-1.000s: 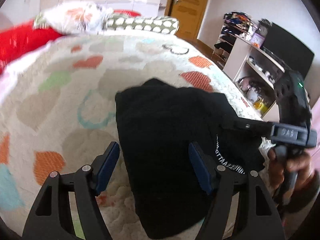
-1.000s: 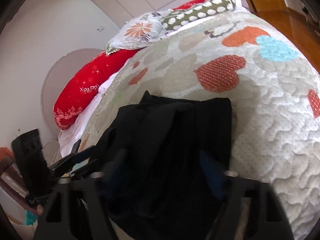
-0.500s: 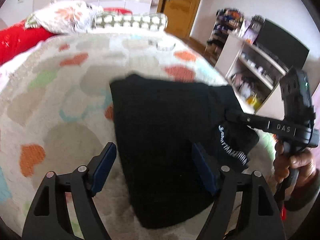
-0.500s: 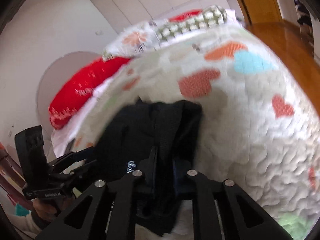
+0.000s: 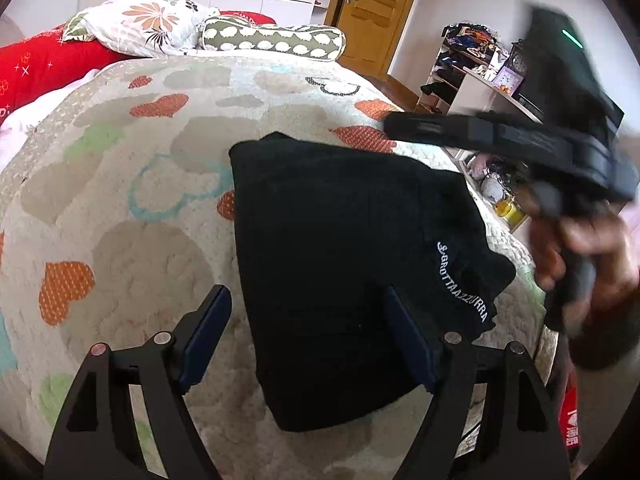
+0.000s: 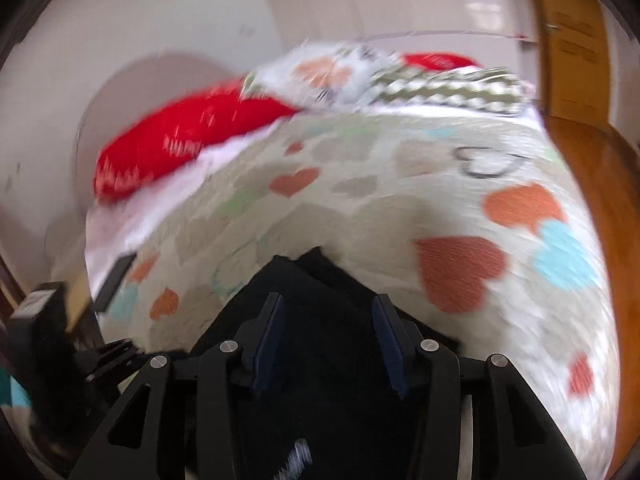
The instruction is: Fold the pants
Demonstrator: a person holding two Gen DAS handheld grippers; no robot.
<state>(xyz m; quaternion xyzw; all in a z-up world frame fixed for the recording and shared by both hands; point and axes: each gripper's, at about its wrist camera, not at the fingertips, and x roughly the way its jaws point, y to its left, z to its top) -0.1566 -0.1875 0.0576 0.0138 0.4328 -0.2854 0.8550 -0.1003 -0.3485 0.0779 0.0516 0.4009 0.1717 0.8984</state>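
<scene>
Heart-print quilt (image 5: 120, 184) spread wide, open toward the pillows (image 5: 148, 28) and clear along its left side; right edge dropping off near shelves (image 5: 472, 80). Black pants (image 5: 344, 264) folded into a compact block near the quilt's right and near edges, white lettering facing up. Left gripper (image 5: 308, 336) hovering wide, jaws just opening further, straddling the fold's left edge without pressing. Right gripper (image 6: 326, 336) half-spread above the pants, jaws just opened, nothing pinched between them now, unlike half a second back; lifted clear, blurred.
</scene>
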